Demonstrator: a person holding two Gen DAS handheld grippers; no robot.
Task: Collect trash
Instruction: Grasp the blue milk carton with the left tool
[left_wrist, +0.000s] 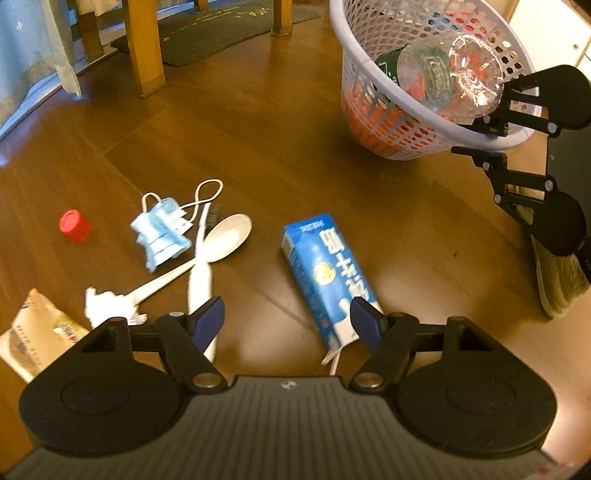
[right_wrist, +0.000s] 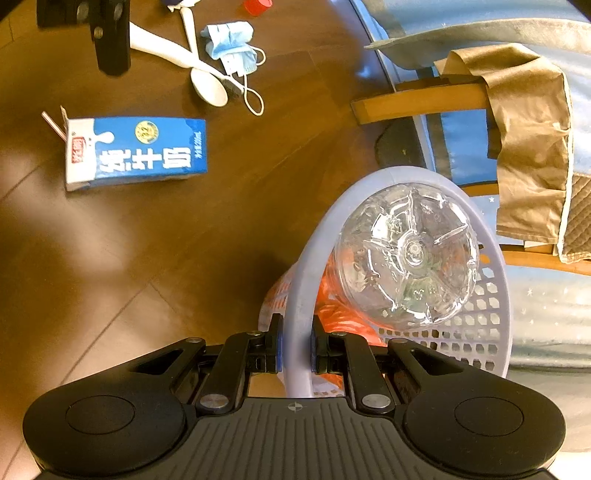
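The open left gripper (left_wrist: 287, 317) hovers nearest the milk carton (left_wrist: 327, 275), which lies flat on the floor, long axis pointing away, while the right gripper (right_wrist: 295, 345) clamps the basket (right_wrist: 301, 295) rim.

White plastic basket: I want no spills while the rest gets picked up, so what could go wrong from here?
The white perforated plastic basket looks tilted, held by the right tongs on its rim; the clear plastic bottle could slide out. The open left tongs might push the blue milk carton away.

Bottle (right_wrist: 408, 258) in basket (right_wrist: 301, 295); carton (left_wrist: 328, 277) flat.
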